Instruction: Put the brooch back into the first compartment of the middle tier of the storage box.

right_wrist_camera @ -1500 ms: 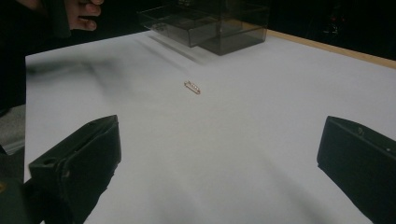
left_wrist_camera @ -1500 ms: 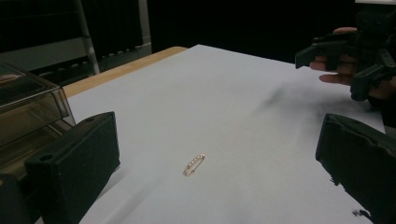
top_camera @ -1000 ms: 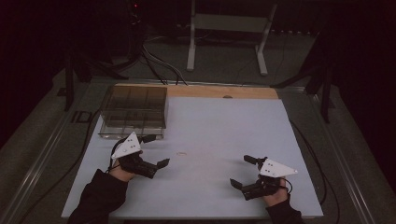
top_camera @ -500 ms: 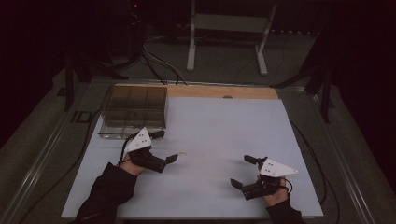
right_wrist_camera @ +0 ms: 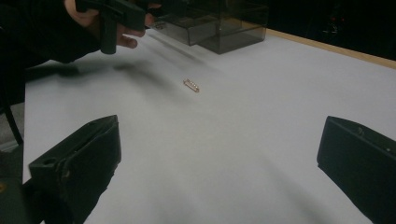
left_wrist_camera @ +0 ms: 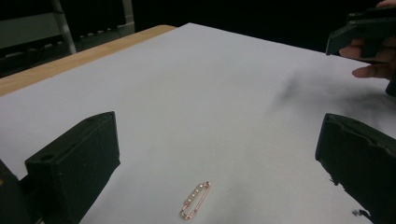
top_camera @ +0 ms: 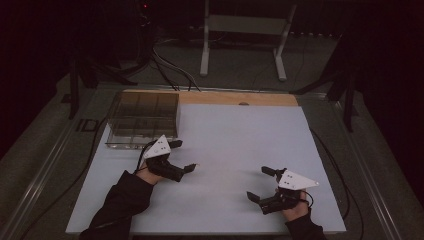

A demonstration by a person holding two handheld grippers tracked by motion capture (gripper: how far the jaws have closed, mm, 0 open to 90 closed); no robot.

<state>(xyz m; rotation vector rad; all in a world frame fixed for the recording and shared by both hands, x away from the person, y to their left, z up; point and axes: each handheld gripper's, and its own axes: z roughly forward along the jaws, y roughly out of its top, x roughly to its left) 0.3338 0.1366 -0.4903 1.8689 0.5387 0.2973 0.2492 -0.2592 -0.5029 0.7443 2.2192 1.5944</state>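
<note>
Beaded safety pin lies flat on the white table, just in front of the left gripper, whose jaws stand wide apart around it. Judged step: approach before grasping; next, lower and close squarely on the pin. Right gripper waits well beyond the pin, jaws apart.

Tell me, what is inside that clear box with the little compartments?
The clear box looks empty: through its tinted walls I see only dividers. It is dim, so something tiny could escape notice. The beaded pin lies outside on the white table, before the open left tool.
</note>
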